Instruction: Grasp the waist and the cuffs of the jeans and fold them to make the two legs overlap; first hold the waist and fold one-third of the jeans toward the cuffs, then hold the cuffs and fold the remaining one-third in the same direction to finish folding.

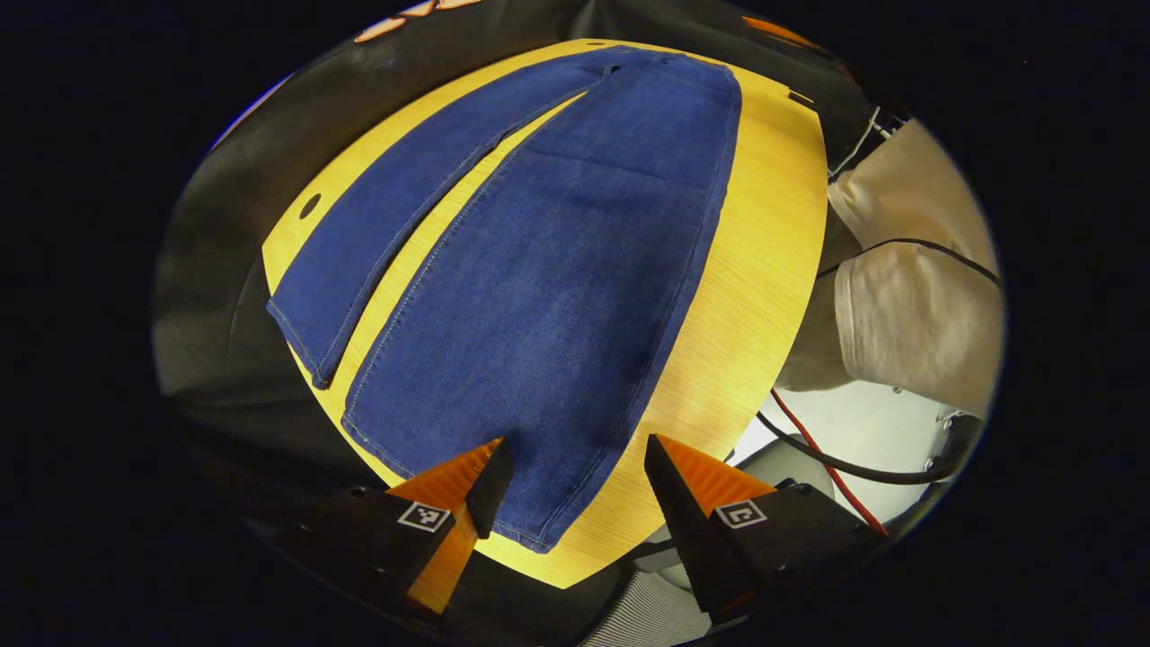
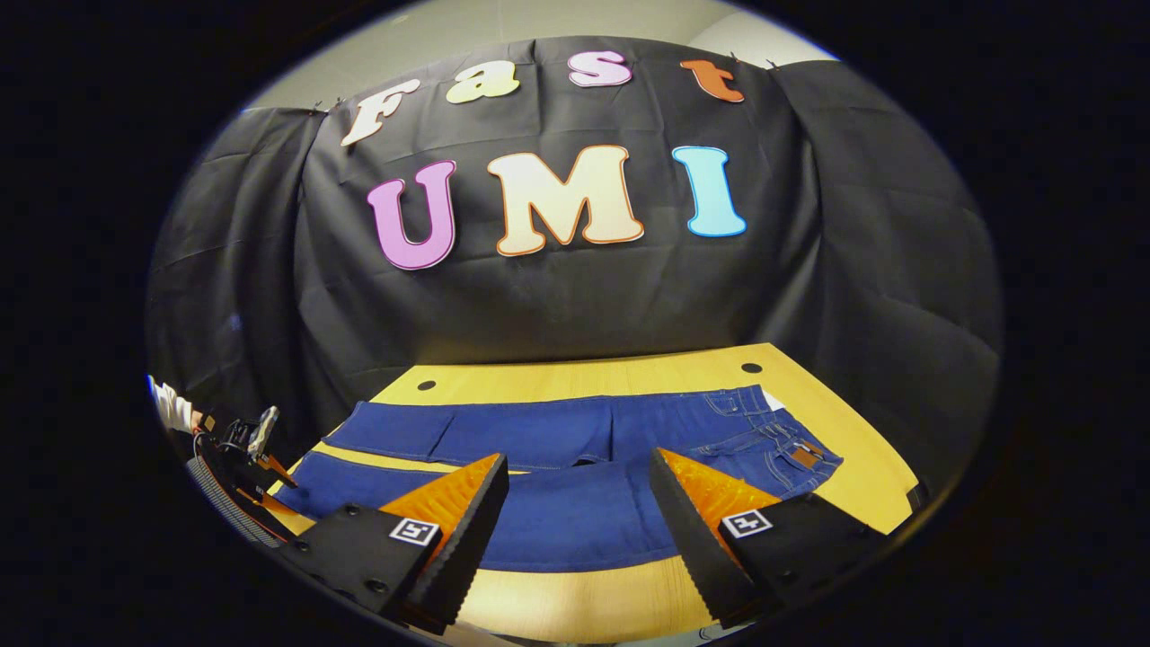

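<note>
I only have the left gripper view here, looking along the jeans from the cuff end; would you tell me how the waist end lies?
Observer: In the right gripper view the waist of the blue denim jeans lies flat at the table's right side, a brown patch on the waistband.
Operator: Is the right tool near it?
Observer: The right tool hangs open above the near leg, short of the waist.
Operator: Is my tool visible from there?
Observer: Yes, the left tool shows at the cuff end, off the corner of the yellow wooden table.
</note>
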A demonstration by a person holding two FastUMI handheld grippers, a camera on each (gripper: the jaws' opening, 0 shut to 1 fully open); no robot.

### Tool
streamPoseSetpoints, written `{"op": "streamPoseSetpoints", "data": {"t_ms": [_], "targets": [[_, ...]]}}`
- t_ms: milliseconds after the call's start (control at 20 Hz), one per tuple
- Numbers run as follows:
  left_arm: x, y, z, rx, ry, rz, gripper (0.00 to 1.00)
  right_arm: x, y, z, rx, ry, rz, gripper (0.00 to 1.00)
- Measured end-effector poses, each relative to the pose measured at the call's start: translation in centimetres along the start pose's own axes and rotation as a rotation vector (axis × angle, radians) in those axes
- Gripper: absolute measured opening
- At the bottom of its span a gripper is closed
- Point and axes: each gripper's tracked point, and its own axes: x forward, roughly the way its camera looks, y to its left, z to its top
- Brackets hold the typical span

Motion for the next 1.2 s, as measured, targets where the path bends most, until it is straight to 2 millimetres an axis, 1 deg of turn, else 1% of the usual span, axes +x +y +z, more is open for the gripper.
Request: {"op": "streamPoseSetpoints", "data": {"t_ms": [50,100,150,200,250,350,400,450,500,550,600,650,700,750,800,850,900,950,1000,1100,1150,1200], "targets": [[0.2,0.1,-0.1,0.002,0.009,0.0,0.9,0.1,-0.1,0.0,0.004,0.002,-0.005,0.93],[0.3,0.2,-0.1,0.01,0.015,0.004,0.89,0.2,-0.3,0.0,0.008,0.004,-0.011,0.98],[0.5,0.3,-0.2,0.024,0.017,0.011,0.9,0.2,-0.5,0.0,0.011,0.005,-0.018,0.94],[0.6,0.4,-0.3,0.039,0.026,0.014,0.9,0.4,-0.6,-0.2,0.015,0.008,-0.023,0.98],[0.8,0.6,-0.7,0.049,0.036,0.015,0.89,0.5,-0.7,-0.3,0.017,0.012,-0.029,0.94],[1.0,0.8,-1.1,0.063,0.051,0.022,0.9,0.6,-0.8,-0.6,0.021,0.023,-0.035,0.94],[1.0,0.9,-1.2,0.068,0.055,0.027,0.9,0.7,-0.8,-0.7,0.022,0.025,-0.036,0.98],[1.1,0.9,-1.3,0.072,0.062,0.029,0.9,0.9,-0.8,-0.6,0.023,0.026,-0.037,0.98],[1.2,0.8,-1.4,0.078,0.066,0.028,0.9,1.1,-0.8,-0.9,0.022,0.03,-0.037,0.94],[1.2,0.9,-1.6,0.087,0.074,0.028,0.89,1.2,-0.7,-0.9,0.021,0.034,-0.036,0.98],[1.2,0.8,-1.5,0.095,0.082,0.019,0.89,1.3,-0.7,-1.1,0.02,0.038,-0.036,0.98],[1.4,1.0,-1.5,0.11,0.079,0.022,0.89,1.4,-0.6,-1.2,0.019,0.043,-0.035,0.98],[1.5,1.0,-1.3,0.12,0.086,0.016,0.89,1.5,-0.6,-1.3,0.018,0.046,-0.034,0.94],[1.7,1.0,-1.4,0.129,0.096,0.009,0.9,1.6,-0.5,-1.3,0.017,0.049,-0.032,0.94],[1.8,0.5,-1.5,0.135,0.11,-0.021,0.9,1.6,-0.6,-1.5,0.017,0.053,-0.032,0.98],[1.7,0.3,-1.6,0.135,0.125,-0.04,0.88,1.7,-0.7,-1.6,0.018,0.056,-0.035,0.98],[1.9,0.0,-1.6,0.13,0.138,-0.062,0.83,1.9,-0.7,-1.6,0.021,0.056,-0.038,0.98],[2.0,-0.1,-1.6,0.115,0.152,-0.081,0.75,1.9,-0.8,-1.6,0.028,0.057,-0.038,0.94],[2.0,0.0,-1.6,0.093,0.157,-0.092,0.69,1.9,-0.8,-1.7,0.035,0.056,-0.037,0.98],[2.0,0.2,-1.3,0.086,0.16,-0.105,0.67,2.0,-1.1,-1.7,0.044,0.054,-0.044,0.98],[2.1,0.3,-1.2,0.095,0.163,-0.109,0.69,2.0,-1.3,-1.5,0.047,0.052,-0.048,0.98],[2.2,0.2,-0.9,0.104,0.159,-0.111,0.69,2.0,-1.5,-1.6,0.052,0.05,-0.054,0.94]]}}
